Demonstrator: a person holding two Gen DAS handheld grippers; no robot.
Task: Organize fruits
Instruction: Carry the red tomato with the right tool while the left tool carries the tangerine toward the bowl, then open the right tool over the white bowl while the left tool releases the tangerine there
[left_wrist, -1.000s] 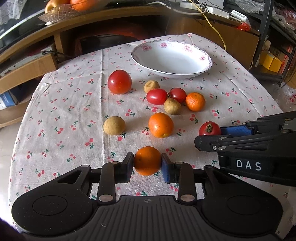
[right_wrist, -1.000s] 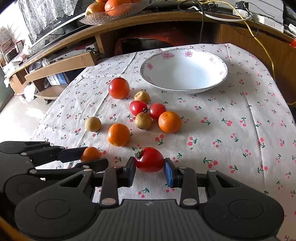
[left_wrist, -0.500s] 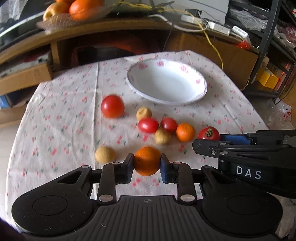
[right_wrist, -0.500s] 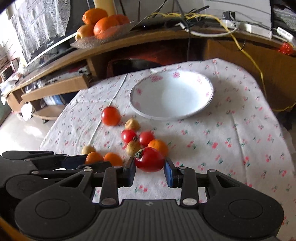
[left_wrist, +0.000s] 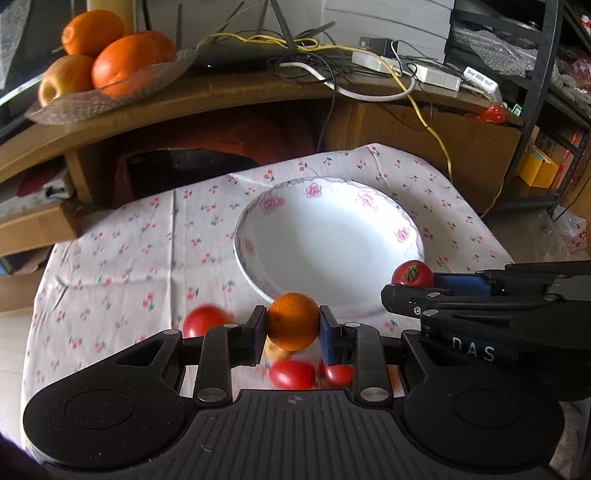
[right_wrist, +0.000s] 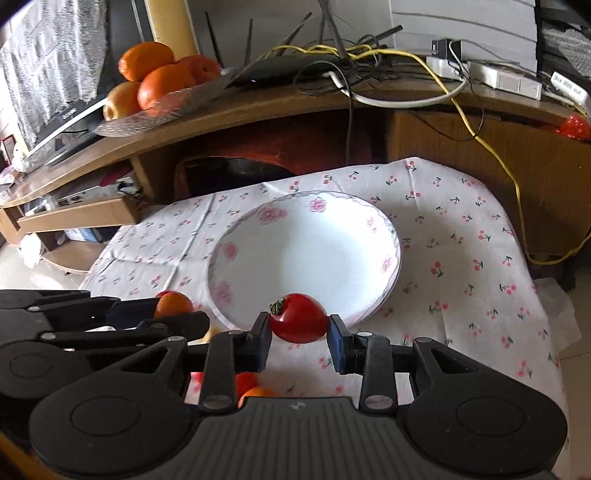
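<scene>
orange fruit (left_wrist: 292, 326), red tomato (right_wrist: 298, 322), cherry-print tablecloth (left_wrist: 140, 251)

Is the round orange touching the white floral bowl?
Apart. Left wrist view: round orange sits clamped in the left gripper, lifted before the white floral bowl rim.

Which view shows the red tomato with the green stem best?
The right wrist view: the red tomato with the green stem sits centred between the right gripper jaws. The left wrist view shows only its top behind that gripper's black frame.

Both wrist views face forward, close above shared bowl (left_wrist: 328, 243).
</scene>
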